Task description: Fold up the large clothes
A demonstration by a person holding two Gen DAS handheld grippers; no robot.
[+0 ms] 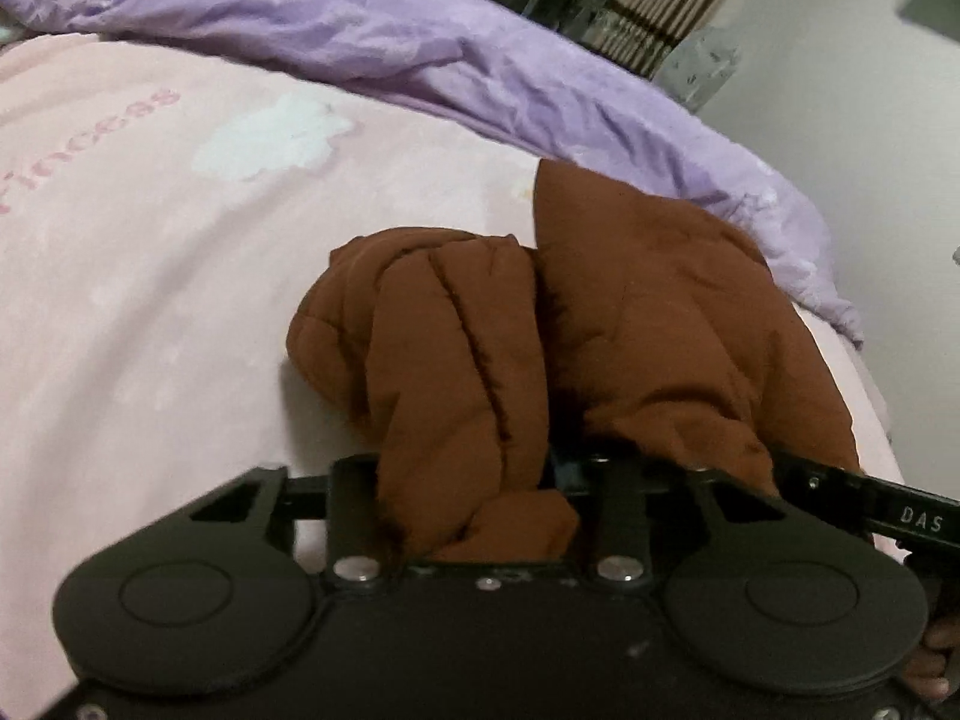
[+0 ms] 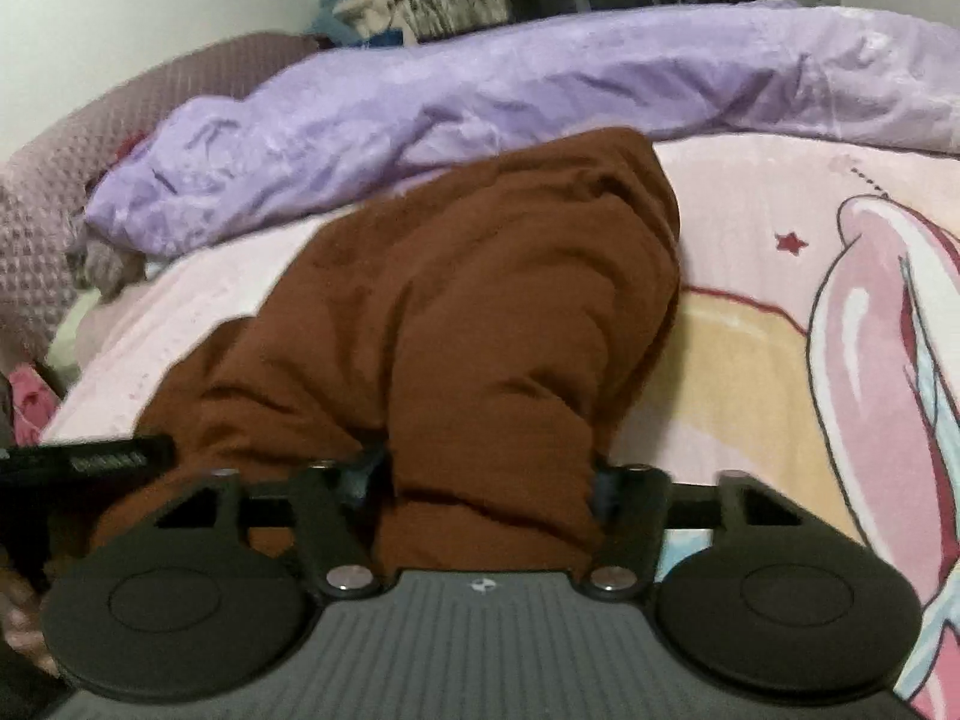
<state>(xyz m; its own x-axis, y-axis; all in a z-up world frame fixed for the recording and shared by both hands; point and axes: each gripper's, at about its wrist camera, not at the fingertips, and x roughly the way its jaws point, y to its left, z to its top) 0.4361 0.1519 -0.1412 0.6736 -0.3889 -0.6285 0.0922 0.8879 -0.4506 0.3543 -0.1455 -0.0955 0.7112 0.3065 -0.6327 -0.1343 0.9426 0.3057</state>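
Both grippers clamp the brown jacket (image 1: pixel 456 360): left gripper (image 1: pixel 474 504) and right gripper (image 2: pixel 486 498) bunch fabric between their jaws; lift evenly, keep tension, lay it flat ahead.

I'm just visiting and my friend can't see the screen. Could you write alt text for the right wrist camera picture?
The right gripper is clamped on a bunched brown padded jacket, which trails away over a pink cartoon-print bedsheet. A crumpled lilac quilt lies along the far side of the bed, and the other gripper's black tip pokes in at the left edge.
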